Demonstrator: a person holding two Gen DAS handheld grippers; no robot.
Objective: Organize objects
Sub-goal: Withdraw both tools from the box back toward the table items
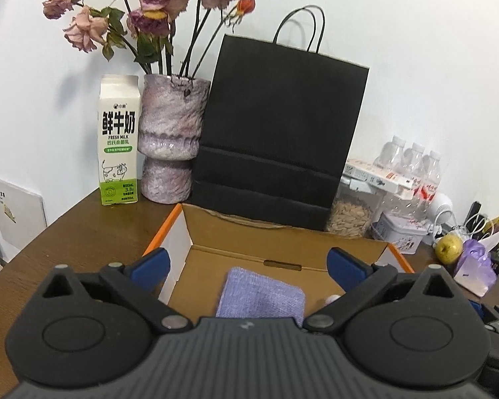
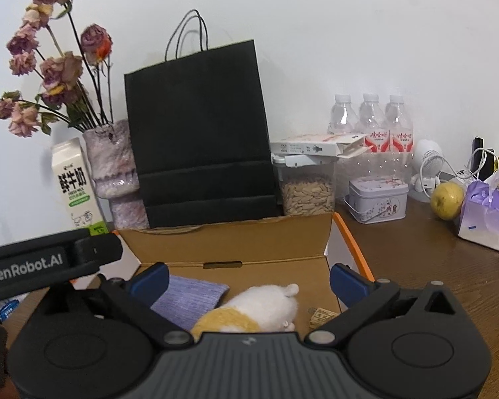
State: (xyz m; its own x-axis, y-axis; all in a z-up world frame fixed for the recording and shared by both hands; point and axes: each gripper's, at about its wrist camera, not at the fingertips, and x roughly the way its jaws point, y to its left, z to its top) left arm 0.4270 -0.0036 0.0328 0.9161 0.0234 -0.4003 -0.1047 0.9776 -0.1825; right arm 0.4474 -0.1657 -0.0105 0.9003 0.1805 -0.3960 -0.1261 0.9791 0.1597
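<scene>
Directly behind the cardboard box looms a black bag; both grippers' fingers spread, empty

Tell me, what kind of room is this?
Probably someone's home, at a wooden table against a wall. A vase of dried roses, a milk carton and water bottles stand along it, everyday household things.

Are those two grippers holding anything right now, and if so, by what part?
Nothing is held. The left gripper and right gripper both stand open over the cardboard box; the purple cloth and plush toy lie loose inside.
</scene>
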